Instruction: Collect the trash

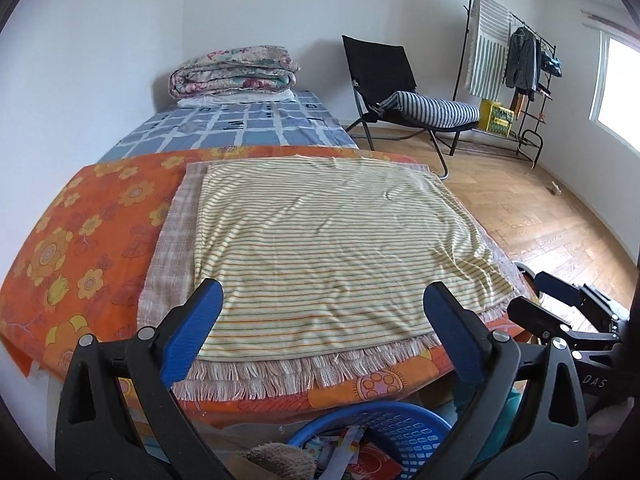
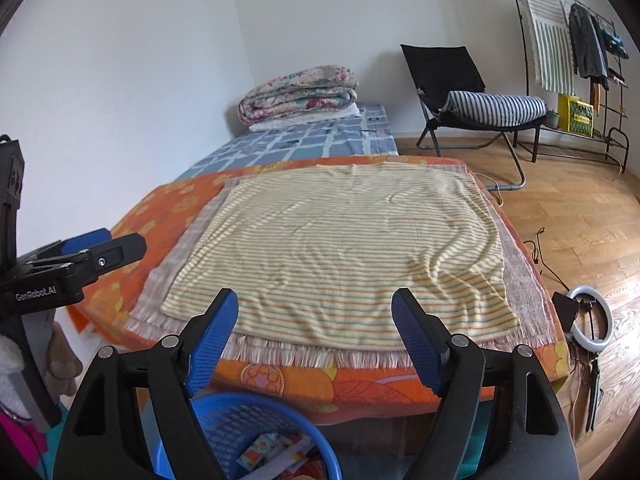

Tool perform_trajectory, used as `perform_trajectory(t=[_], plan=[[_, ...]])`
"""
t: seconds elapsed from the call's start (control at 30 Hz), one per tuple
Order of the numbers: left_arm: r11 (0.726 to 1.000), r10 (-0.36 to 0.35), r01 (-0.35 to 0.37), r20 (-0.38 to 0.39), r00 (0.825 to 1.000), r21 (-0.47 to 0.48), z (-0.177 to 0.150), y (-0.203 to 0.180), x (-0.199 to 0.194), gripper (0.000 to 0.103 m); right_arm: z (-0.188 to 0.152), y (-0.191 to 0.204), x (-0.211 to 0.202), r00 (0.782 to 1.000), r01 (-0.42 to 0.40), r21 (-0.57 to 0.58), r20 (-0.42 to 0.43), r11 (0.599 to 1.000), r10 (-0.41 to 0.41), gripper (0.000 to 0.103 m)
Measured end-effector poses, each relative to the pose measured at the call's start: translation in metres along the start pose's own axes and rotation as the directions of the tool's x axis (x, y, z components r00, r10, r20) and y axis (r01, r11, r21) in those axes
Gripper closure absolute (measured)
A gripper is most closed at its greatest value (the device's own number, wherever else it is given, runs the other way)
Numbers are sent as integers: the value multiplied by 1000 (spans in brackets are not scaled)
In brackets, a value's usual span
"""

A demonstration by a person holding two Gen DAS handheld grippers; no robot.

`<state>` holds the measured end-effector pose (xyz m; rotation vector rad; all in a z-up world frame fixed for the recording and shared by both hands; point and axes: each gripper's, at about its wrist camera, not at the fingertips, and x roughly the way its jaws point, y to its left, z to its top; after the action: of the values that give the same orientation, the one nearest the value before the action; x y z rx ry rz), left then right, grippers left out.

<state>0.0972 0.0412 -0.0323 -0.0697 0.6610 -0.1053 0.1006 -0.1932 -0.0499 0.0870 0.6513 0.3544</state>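
Blue-padded fingers (image 1: 206, 312) on left gripper (image 1: 322, 334) & right gripper (image 2: 314, 338) wide apart, empty; basket (image 2: 244, 420) contents part-hidden, bottom edge.

Open right tongs (image 2: 314, 334), striped cloth (image 2: 340, 248), blue basket (image 2: 244, 420)

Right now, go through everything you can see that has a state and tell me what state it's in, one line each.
Left tool: open, holding nothing.
Right tool: open, holding nothing.
Blue basket: upright by the bed's near end, wrappers and paper inside.
Striped blanket: spread flat on the bed, slightly wrinkled.
Floral quilt: folded, stacked at the bed's far end.
Folding chair: unfolded, striped cushion on its seat.
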Motion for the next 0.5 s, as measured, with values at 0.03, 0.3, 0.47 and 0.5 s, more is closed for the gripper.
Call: perform_trajectory(t=[0.03,0.3,0.47,0.5], plan=[[1000,-2,2,3,1000,-8,0,0,-1,1,1,0,0,1000,-2,6,9,1000,2,24],[1000,0,0,8,1000,-18,1,1,-6,1,4,6,0,1000,-2,-8,16,1000,2,24],[1000,-1,1,12,1000,-21,1,1,-7,1,5,10,1,1000,23,-20,5,1000,-23,24],[1000,0,0,12,1000,-24,2,1,-8,1,5,10,2,1000,28,-21,2,999,-28,24]])
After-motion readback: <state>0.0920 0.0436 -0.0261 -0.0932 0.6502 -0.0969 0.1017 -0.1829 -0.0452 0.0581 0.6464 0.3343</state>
